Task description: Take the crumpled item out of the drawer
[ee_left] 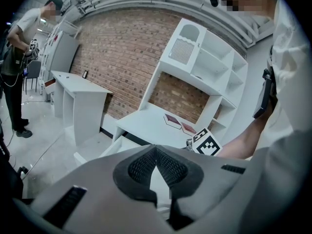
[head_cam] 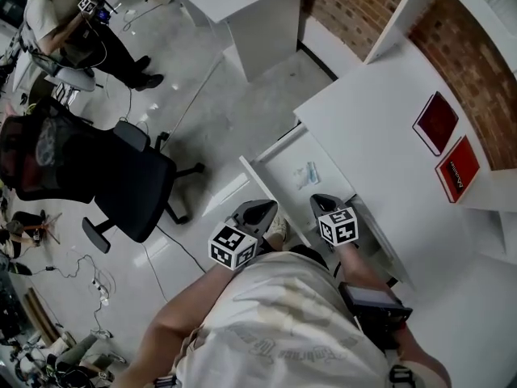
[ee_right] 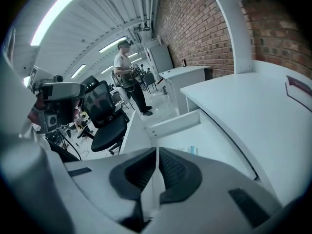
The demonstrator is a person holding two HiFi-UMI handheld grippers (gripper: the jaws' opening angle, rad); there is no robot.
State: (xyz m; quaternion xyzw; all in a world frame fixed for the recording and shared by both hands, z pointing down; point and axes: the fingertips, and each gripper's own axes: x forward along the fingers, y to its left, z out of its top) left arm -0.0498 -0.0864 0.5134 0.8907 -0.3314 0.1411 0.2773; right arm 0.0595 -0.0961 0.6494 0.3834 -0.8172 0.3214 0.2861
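Note:
The crumpled item (head_cam: pixel 307 174), a small pale blue-white wad, lies in the open white drawer (head_cam: pixel 283 168) under the desk. In the right gripper view the crumpled item (ee_right: pixel 191 150) peeks out just past the jaws on the floor of the drawer (ee_right: pixel 180 126). My left gripper (head_cam: pixel 260 211) hovers at the drawer's near left side, shut and empty. My right gripper (head_cam: pixel 325 203) hangs over the drawer's near end, a little short of the item, shut with nothing between its pads. In their own views the left gripper (ee_left: pixel 156 151) and the right gripper (ee_right: pixel 157 152) have their pads touching.
The white desk (head_cam: pixel 380 128) carries two red books (head_cam: pixel 436 122) by the brick wall. A black office chair (head_cam: pixel 129 180) stands on the floor to the left. A person (head_cam: pixel 73 23) stands far left near another white desk (head_cam: pixel 258 14). Cables lie on the floor.

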